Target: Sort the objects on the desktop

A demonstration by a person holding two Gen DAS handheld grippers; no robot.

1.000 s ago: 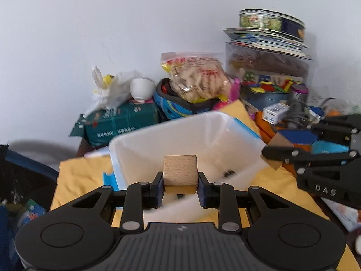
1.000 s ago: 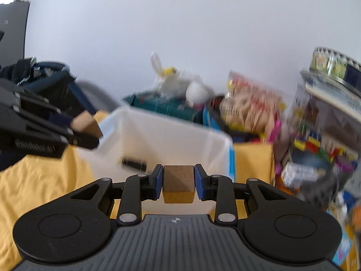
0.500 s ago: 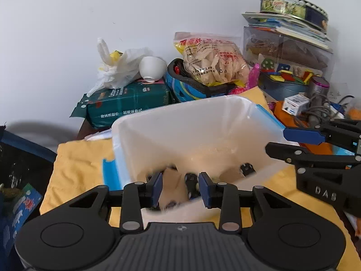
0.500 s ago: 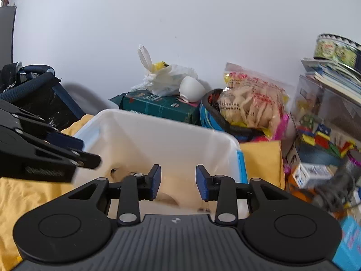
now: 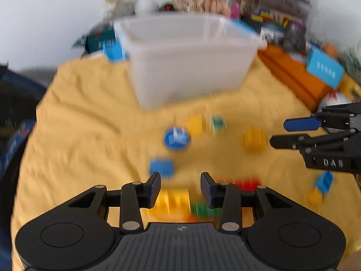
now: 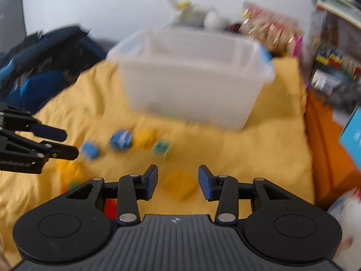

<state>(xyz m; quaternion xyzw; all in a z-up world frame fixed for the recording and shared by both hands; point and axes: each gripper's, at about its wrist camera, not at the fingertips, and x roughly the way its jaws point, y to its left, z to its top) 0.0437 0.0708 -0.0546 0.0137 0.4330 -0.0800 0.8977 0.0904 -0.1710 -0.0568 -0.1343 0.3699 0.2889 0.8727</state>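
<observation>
Both views are motion-blurred. A white plastic bin (image 5: 187, 63) (image 6: 191, 79) stands at the back of a yellow cloth (image 5: 79, 124). Small toy blocks lie scattered in front of it: a blue round piece (image 5: 176, 137) (image 6: 121, 140), a blue block (image 5: 161, 168) (image 6: 90, 150), a green one (image 5: 217, 123) (image 6: 161, 147) and yellow ones (image 5: 255, 138) (image 6: 179, 184). My left gripper (image 5: 180, 188) hangs low over a yellow brick (image 5: 173, 199), its jaws opening, nothing pressed between them. My right gripper (image 6: 177, 181) is opening too, above a yellow block, holding nothing.
A red brick (image 5: 239, 181) and a green piece (image 5: 204, 211) lie by the left gripper. An orange cloth (image 5: 293, 76) and a light blue box (image 5: 325, 70) sit at the right. Cluttered bags and boxes (image 5: 203, 0) line the wall. A dark blue bag (image 6: 45, 67) is at the left.
Both grippers let go of their wooden cubes into the bin, then dropped down and back from it to hover over the blocks on the cloth. Their jaws have widened.
</observation>
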